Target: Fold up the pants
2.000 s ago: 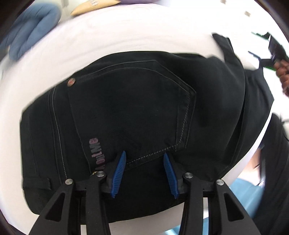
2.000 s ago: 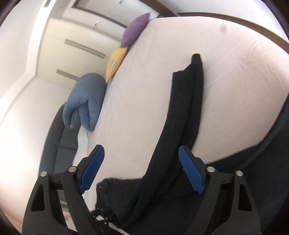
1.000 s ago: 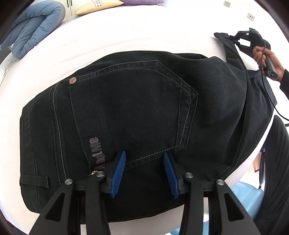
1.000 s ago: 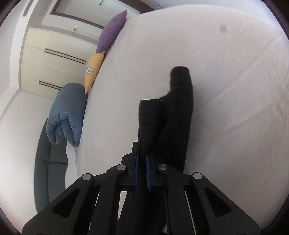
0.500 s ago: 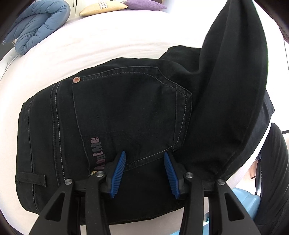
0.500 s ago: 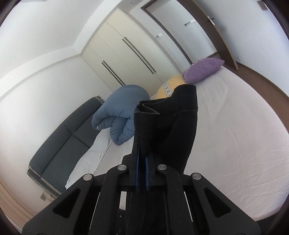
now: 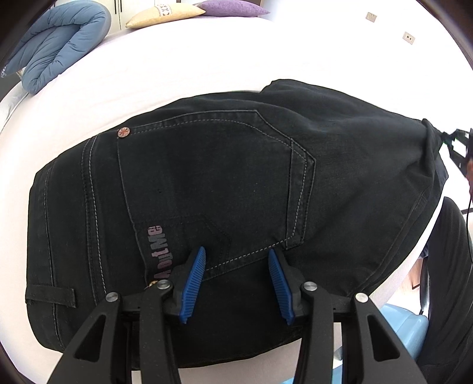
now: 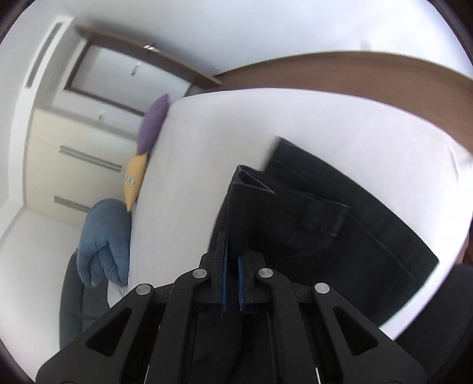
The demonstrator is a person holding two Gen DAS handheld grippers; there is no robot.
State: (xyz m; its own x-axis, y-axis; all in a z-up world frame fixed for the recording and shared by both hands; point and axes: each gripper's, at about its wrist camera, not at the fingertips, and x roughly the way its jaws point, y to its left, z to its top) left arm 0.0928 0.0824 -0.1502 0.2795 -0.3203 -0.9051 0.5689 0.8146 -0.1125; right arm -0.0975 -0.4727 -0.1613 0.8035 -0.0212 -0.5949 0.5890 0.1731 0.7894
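Observation:
Black pants (image 7: 212, 177) lie on the white bed (image 7: 177, 68), back pocket up, waistband at the left. My left gripper (image 7: 236, 283) stands open over the pocket's lower edge, and its blue pads (image 7: 195, 280) pinch nothing. At the right edge of the left wrist view, my right gripper (image 7: 455, 144) holds the folded-over leg. In the right wrist view, the right gripper (image 8: 232, 280) is shut on the leg hem (image 8: 251, 183). The hem sticks up past the pads, above the rest of the pants (image 8: 354, 236).
A rolled blue duvet (image 7: 59, 44), a yellow pillow (image 7: 165, 11) and a purple pillow (image 7: 233, 7) sit at the bed's far side. A dark sofa (image 8: 77, 295), a wardrobe (image 8: 74, 153) and a door lie beyond. A person's dark clothing (image 7: 449, 265) is at the right.
My right gripper shut on the far leg end, lifted it high and carried it over. The leg now lies lower, across the right part of the pants. My left gripper stayed put.

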